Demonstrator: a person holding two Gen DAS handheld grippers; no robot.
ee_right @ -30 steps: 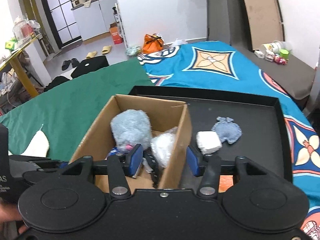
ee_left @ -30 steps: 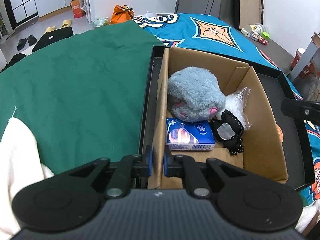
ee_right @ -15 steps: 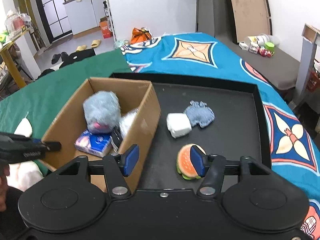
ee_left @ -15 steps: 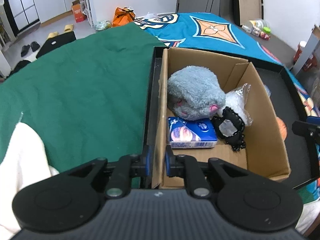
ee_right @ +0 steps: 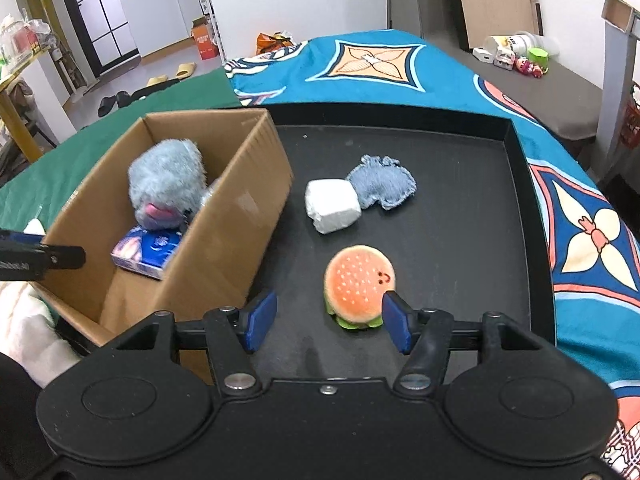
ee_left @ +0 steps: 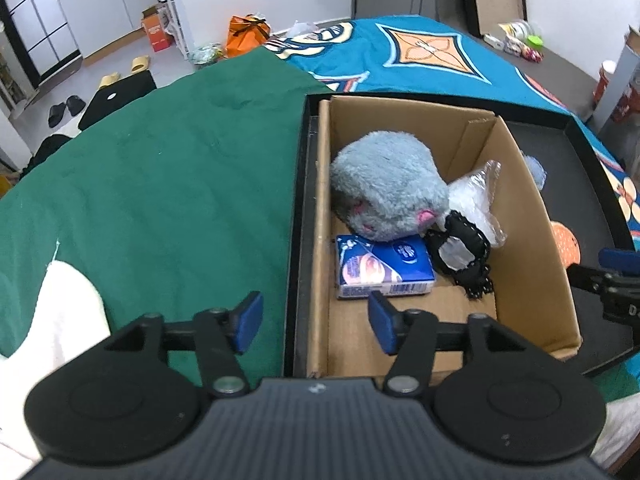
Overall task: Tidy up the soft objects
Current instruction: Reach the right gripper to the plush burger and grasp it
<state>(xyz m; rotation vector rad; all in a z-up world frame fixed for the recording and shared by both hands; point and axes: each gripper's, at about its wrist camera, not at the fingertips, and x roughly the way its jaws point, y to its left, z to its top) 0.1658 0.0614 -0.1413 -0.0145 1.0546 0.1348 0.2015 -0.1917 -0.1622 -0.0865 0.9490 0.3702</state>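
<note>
Cardboard box [ee_right: 224, 216] stands at the tray's [ee_right: 520, 200] left edge, holding a grey plush [ee_left: 390, 190], a tissue pack [ee_left: 384, 266], a black lace piece [ee_left: 464, 256] and a clear bag [ee_left: 476, 204]. Left gripper [ee_left: 314, 322] hangs with fingers apart, straddling the box's near-left wall. Mid-tray lie a white block [ee_right: 332, 205] touching a blue fabric piece [ee_right: 382, 186]. Nearer the tray's front edge, the burger plush [ee_right: 358, 286] sits just ahead of the right gripper [ee_right: 328, 322], fingers spread, empty.
</note>
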